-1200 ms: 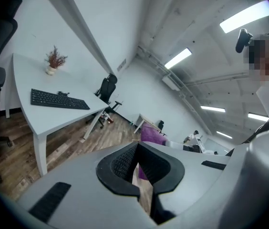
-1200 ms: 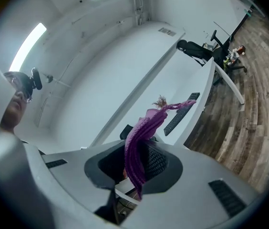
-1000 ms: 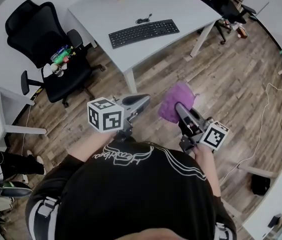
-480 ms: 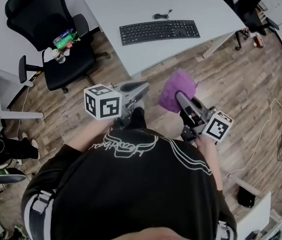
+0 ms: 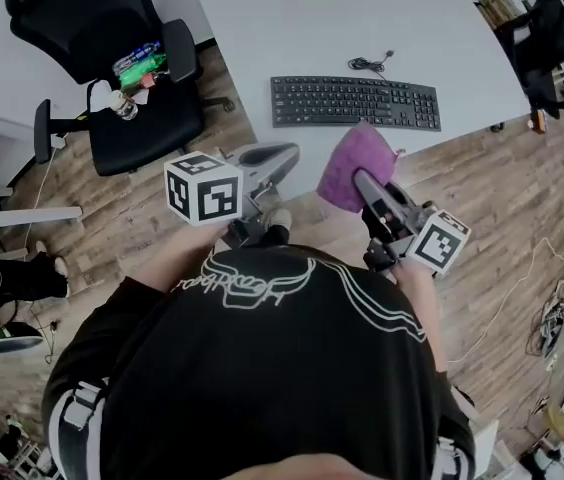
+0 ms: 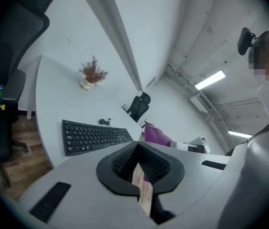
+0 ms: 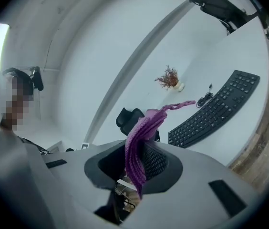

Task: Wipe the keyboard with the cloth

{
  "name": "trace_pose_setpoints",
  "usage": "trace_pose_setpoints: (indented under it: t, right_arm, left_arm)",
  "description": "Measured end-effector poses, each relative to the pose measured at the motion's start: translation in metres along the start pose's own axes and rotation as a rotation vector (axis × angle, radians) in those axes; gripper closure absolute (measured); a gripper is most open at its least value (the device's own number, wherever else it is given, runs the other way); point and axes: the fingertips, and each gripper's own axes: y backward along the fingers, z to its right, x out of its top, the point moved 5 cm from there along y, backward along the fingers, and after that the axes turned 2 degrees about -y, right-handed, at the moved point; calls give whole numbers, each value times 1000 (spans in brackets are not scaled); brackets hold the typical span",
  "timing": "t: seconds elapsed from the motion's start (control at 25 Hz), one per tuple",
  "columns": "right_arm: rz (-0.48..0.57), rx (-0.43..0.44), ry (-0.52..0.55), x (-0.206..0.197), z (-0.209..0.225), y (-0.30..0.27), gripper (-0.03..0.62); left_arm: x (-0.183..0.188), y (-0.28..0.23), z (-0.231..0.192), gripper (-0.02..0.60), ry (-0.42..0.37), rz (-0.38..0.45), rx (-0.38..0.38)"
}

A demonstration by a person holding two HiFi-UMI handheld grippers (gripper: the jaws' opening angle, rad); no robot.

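Two claws are up in front of me, both short of the tabletop (image 5: 382, 13) edge. The right claw (image 5: 369, 182) is pinching the purple cloth (image 5: 355, 166), which sticks up out of the jaws as a bunched fold. In the right gripper view the cloth (image 7: 140, 144) runs straight down between the two black pads, with a thin tail curling off its top toward the keyboard (image 7: 216, 109). From my head view the cloth overlaps the near edge of the tabletop, just in front of the keyboard (image 5: 355, 102), and I can't tell whether it touches the surface; it is not on the keys.

The left claw (image 5: 274, 155) carries nothing. In its own view the jaws are pressed together, leaving only a narrow slit with wooden floor showing through it. It sits beside the right claw, to the left of the cloth, out over the floor (image 5: 152, 213) near the tabletop's corner.

The keyboard is black and lies flat near the front edge of the white tabletop, long side toward me. Its cable (image 5: 370, 64) is coiled just behind it. A small potted plant (image 6: 91, 74) with reddish twigs stands farther back. A black office chair (image 5: 102, 28) is off to my left, with a few bottles (image 5: 138, 66) on its seat.
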Motion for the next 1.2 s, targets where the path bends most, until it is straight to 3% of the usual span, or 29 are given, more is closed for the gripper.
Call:
trace_pose_setpoints:
  t: [0.16, 0.4, 0.76, 1.2]
  right_arm:
    - [-79, -8, 37, 17, 11, -60, 536]
    - [-160, 52, 73, 29, 15, -117, 536]
    - [-373, 61, 167, 25, 41, -165, 536]
    - [-532, 39, 137, 16, 88, -217, 536]
  left_arm:
    - [22, 11, -46, 575, 42, 28, 39]
    - [33, 21, -83, 575, 80, 51, 106]
    - [38, 18, -113, 575, 145, 87, 204]
    - [43, 16, -139, 575, 212, 109, 303]
